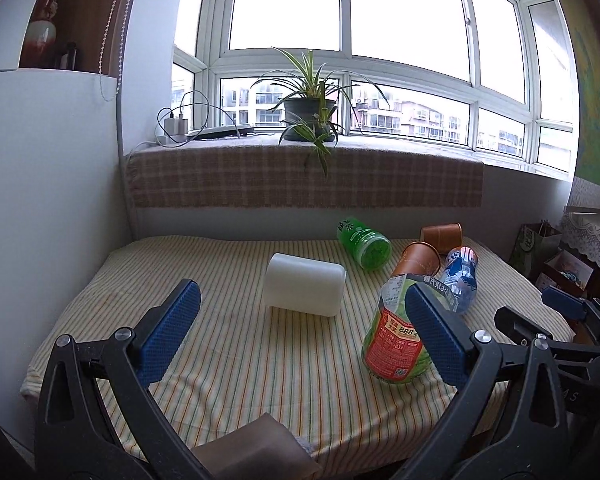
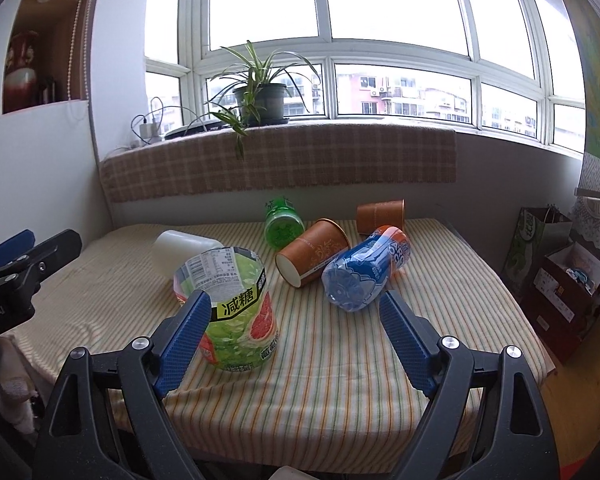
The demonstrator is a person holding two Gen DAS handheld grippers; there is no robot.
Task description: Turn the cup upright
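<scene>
Several cups lie on a striped table (image 1: pixel 228 380). A white cup (image 1: pixel 304 289) lies on its side ahead of my open, empty left gripper (image 1: pixel 300 320). A green-and-red labelled cut-bottle cup (image 2: pixel 236 316) stands upright, just inside the left finger of my open, empty right gripper (image 2: pixel 296 320); it also shows in the left wrist view (image 1: pixel 396 340). A blue cup (image 2: pixel 366 268), an orange cup (image 2: pixel 314 252) and a green cup (image 2: pixel 282 224) lie on their sides beyond. A second orange cup (image 2: pixel 380 212) lies at the back.
A checked cloth covers the window ledge (image 1: pixel 300 176) with a potted plant (image 1: pixel 308 112) and chargers (image 1: pixel 176 126). A white wall panel (image 1: pixel 48 200) stands on the left. Bags and boxes (image 2: pixel 560 264) sit on the floor at right of the table.
</scene>
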